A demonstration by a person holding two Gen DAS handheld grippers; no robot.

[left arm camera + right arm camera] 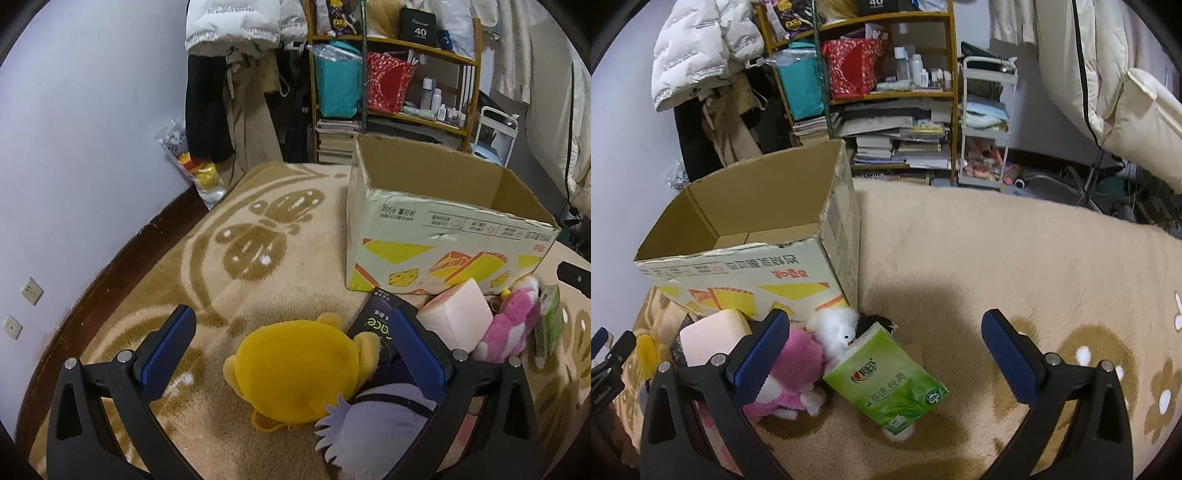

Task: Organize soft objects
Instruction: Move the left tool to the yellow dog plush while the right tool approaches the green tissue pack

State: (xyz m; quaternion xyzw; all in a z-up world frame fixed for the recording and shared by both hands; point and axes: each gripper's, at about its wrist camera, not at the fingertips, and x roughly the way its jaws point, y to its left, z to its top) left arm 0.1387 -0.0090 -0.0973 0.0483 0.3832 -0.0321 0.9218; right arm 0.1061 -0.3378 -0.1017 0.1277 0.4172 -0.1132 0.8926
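A: Entry. Left gripper (291, 350) spread wide, nothing held. Yellow plush (299, 373) lies on the blanket (207, 280), lower centre of the left wrist view, between the 2 pads and nearer the right-hand one; its broad side runs across the gap.

B: And the right gripper (886, 350)?

A: Also fully open, empty. Green tissue pack (886, 384) sits between its fingers, lower centre, long axis angled toward lower right. Pink plush (798, 365) touches the pack's left side.

B: Destination?

A: Cardboard box (436, 251), open-topped, upper right of the left view, beyond the pile. My judgement: left is nearer the yellow plush, right nearer the pack.
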